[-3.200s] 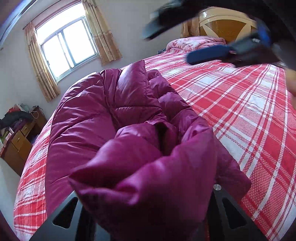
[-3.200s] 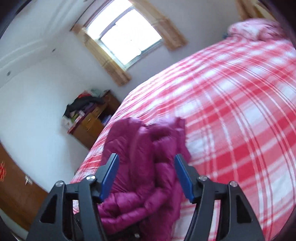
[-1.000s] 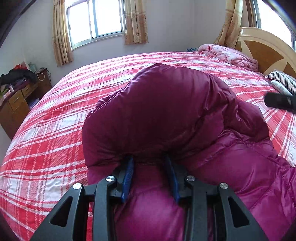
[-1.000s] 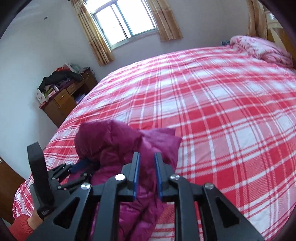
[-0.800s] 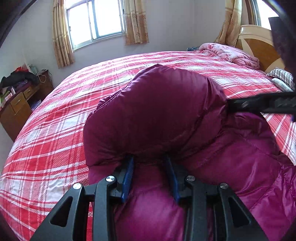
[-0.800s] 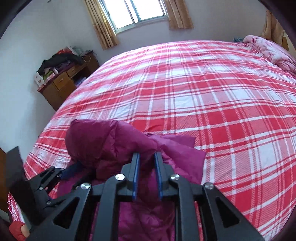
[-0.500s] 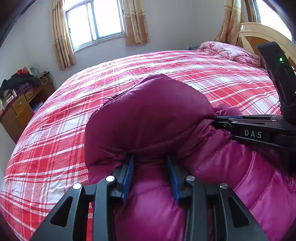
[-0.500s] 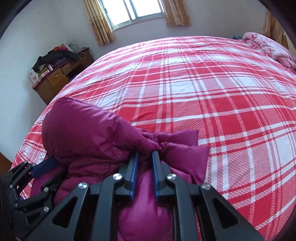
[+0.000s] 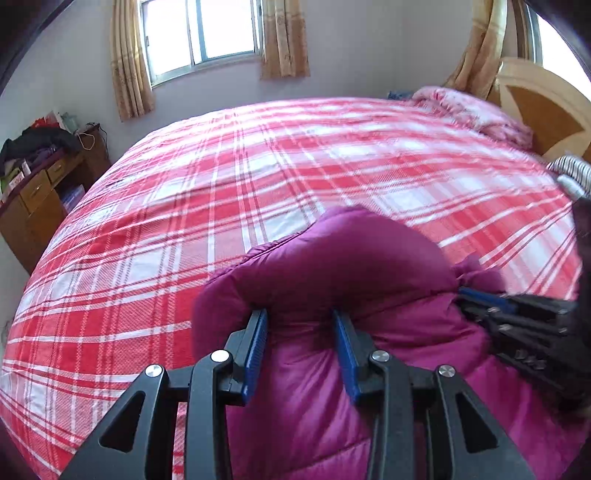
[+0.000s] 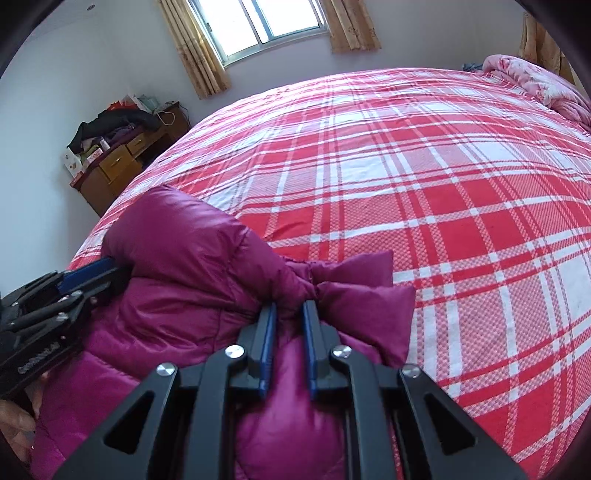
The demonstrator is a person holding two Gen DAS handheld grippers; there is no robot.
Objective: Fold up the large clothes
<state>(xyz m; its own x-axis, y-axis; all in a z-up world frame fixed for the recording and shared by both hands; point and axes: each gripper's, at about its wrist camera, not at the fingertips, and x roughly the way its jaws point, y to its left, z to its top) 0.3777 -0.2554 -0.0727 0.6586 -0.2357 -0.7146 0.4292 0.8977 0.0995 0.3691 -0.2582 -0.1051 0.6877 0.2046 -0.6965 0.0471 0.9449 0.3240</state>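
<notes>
A magenta puffer jacket [image 9: 332, 280] lies bunched at the near edge of the red plaid bed [image 9: 295, 166]. My left gripper [image 9: 299, 325] is shut on a thick fold of the jacket near its hood. My right gripper [image 10: 288, 314] is shut on the jacket [image 10: 192, 266] at the collar, with two flaps sticking out past its fingers. Each gripper shows in the other's view, the right one [image 9: 480, 297] at the right, the left one [image 10: 88, 271] at the left.
A wooden dresser [image 10: 118, 166] piled with clothes stands by the wall at the left. A window with tan curtains [image 9: 199, 33] is behind the bed. A pink quilt [image 9: 469, 110] and the wooden headboard [image 9: 543, 107] are at the right.
Both grippers have moved down and back toward the near bed edge with the jacket. More bare bedspread shows beyond it. The right gripper closed on the collar before that.
</notes>
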